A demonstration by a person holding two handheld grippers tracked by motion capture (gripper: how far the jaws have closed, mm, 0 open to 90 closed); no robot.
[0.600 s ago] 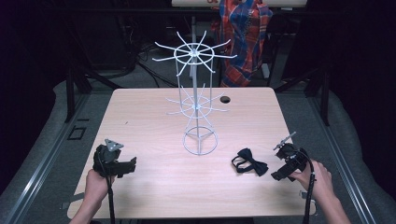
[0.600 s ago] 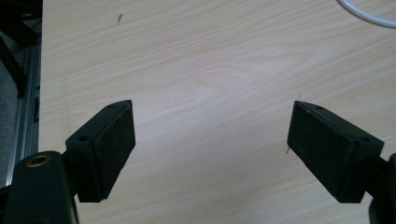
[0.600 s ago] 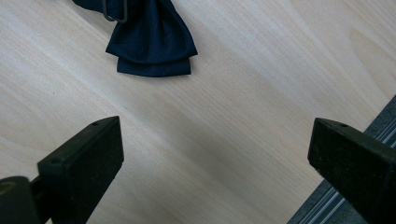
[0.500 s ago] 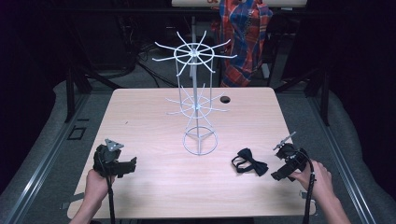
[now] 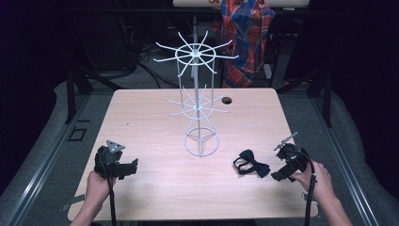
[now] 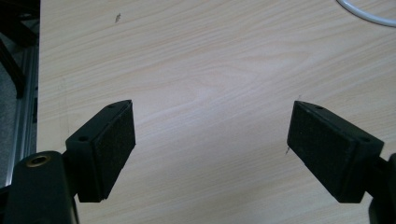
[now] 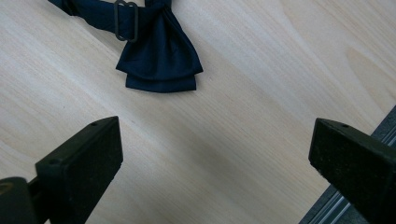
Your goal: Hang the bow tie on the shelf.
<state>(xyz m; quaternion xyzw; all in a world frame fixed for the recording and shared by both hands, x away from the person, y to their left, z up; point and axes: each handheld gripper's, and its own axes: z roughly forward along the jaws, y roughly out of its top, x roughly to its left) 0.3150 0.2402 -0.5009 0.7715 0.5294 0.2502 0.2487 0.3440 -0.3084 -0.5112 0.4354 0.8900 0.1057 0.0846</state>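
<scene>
Right gripper view, bow tie (image 7: 159, 60) near table (image 7: 261, 93) edge

A wire rack (image 5: 200, 106) blocks mid-table; bare wood lies open on both sides

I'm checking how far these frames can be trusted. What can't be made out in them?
- Bow tie: right gripper view's top edge cuts off its strap.
- White wire rack: left gripper view's corner cuts off all but an arc of its base ring.
- Dark round spot on table: too small in high view to identify.

Navy bow tie (image 7: 159, 60), white wire rack (image 5: 200, 101), pale woodgrain table (image 5: 141, 117)
</scene>
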